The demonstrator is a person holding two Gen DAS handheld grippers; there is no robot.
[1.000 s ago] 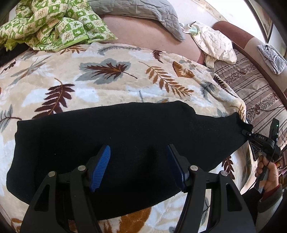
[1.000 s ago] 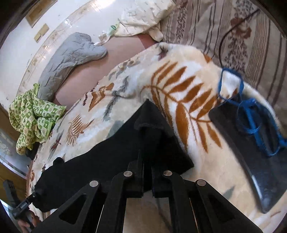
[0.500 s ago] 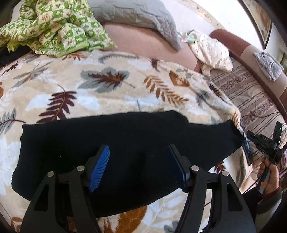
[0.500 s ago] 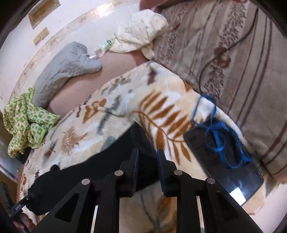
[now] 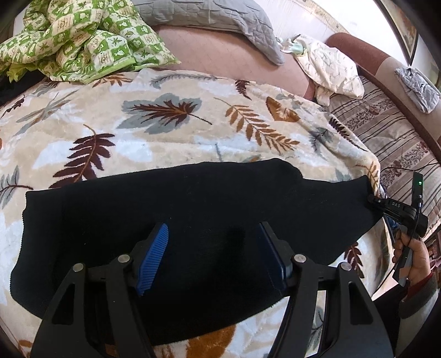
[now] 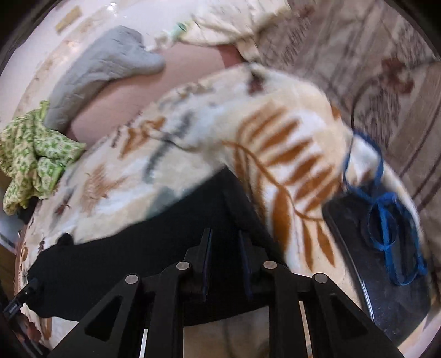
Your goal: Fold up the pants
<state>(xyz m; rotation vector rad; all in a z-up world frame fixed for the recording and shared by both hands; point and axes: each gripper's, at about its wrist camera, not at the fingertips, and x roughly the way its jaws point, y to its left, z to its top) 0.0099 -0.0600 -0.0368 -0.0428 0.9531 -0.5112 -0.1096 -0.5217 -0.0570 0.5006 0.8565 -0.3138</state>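
Black pants (image 5: 179,220) lie flat across a leaf-patterned blanket (image 5: 154,129) on a bed. My left gripper (image 5: 212,250) is open and empty, held just above the middle of the pants. My right gripper (image 5: 370,197) shows at the pants' right end in the left wrist view. In the blurred right wrist view it (image 6: 224,242) stands partly open over that same end of the pants (image 6: 154,256), with a gap between its fingers and no cloth pinched.
A green patterned quilt (image 5: 74,35) and a grey pillow (image 5: 220,19) lie at the back. A cream cloth (image 5: 330,68) lies on the striped sheet (image 5: 391,137). A dark tablet with a blue cord (image 6: 386,228) lies beside the pants' right end.
My right gripper has opened and let go of the pants' end, which now lies on the blanket. The left gripper stays open, hovering over the pants.
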